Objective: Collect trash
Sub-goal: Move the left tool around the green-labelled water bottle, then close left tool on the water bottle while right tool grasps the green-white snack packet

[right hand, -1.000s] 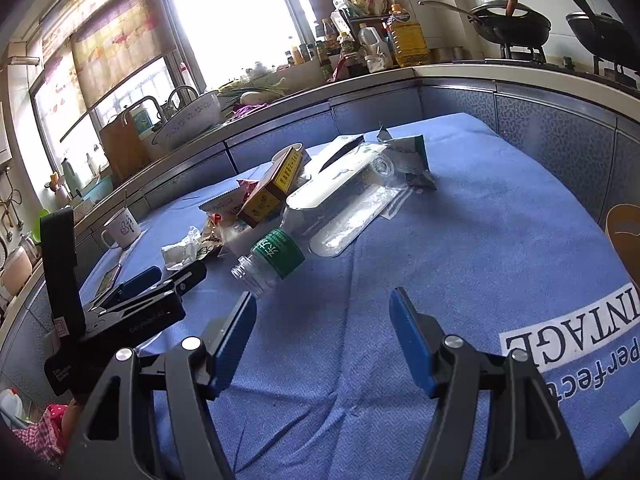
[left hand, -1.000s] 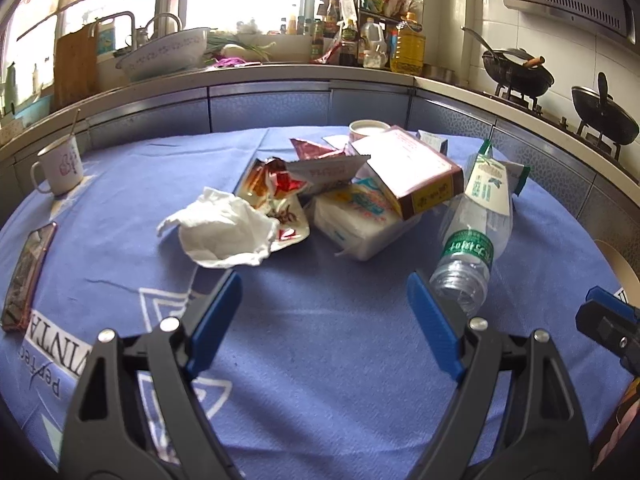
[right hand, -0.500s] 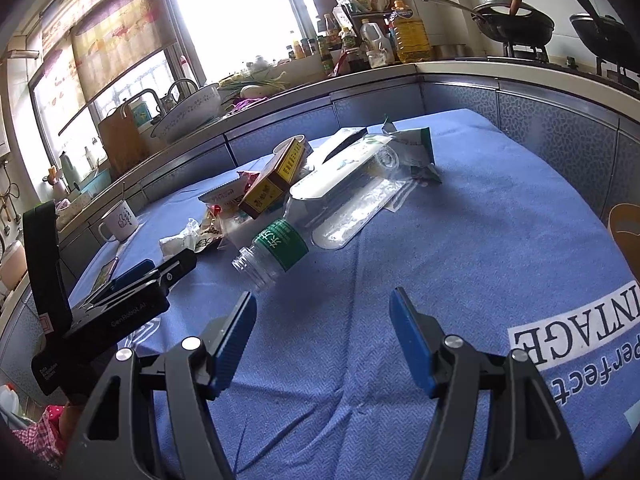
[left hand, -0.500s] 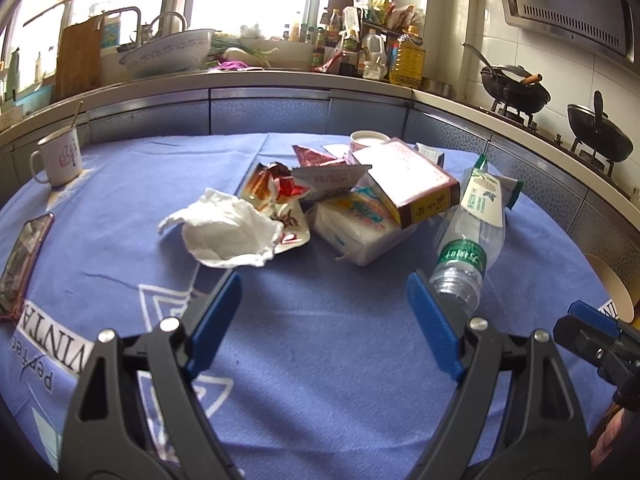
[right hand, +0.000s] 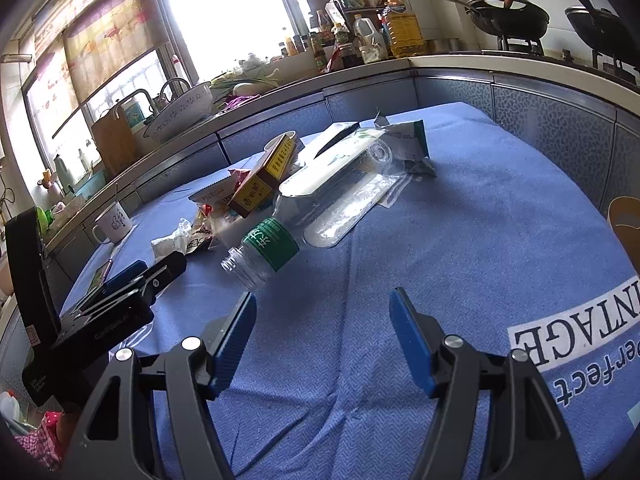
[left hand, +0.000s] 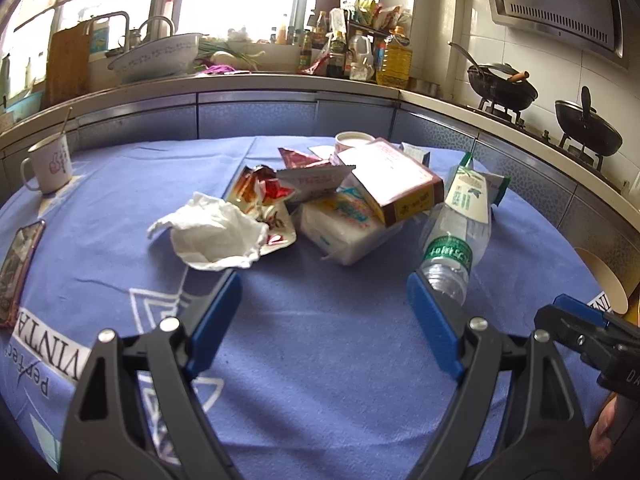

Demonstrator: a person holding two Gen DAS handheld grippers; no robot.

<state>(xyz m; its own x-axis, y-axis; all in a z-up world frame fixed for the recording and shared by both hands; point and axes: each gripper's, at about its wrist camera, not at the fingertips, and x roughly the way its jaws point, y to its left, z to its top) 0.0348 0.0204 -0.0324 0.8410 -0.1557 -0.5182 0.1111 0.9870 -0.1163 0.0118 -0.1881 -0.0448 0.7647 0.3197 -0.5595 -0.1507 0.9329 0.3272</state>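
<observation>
A heap of trash lies on the blue tablecloth [left hand: 320, 360]: a crumpled white tissue [left hand: 212, 234], red snack wrappers [left hand: 264, 196], a white tissue pack [left hand: 344, 228], a brown-edged carton [left hand: 392, 180] and an empty clear bottle with a green label [left hand: 452, 248] on its side. My left gripper [left hand: 324, 300] is open and empty, just short of the heap. My right gripper [right hand: 322, 318] is open and empty, just short of the bottle's mouth [right hand: 236, 266]. The bottle [right hand: 276, 244] and carton [right hand: 266, 178] also show in the right wrist view.
A white mug [left hand: 50, 164] and a phone [left hand: 18, 264] sit at the table's left. A cup [left hand: 352, 140] stands behind the heap. The kitchen counter curves behind, with a basin [left hand: 156, 60], bottles and two woks [left hand: 502, 84]. A chair back [left hand: 604, 280] is at the right.
Both grippers have moved slightly forward toward the trash heap. Both stay open and empty; the trash has not moved.
</observation>
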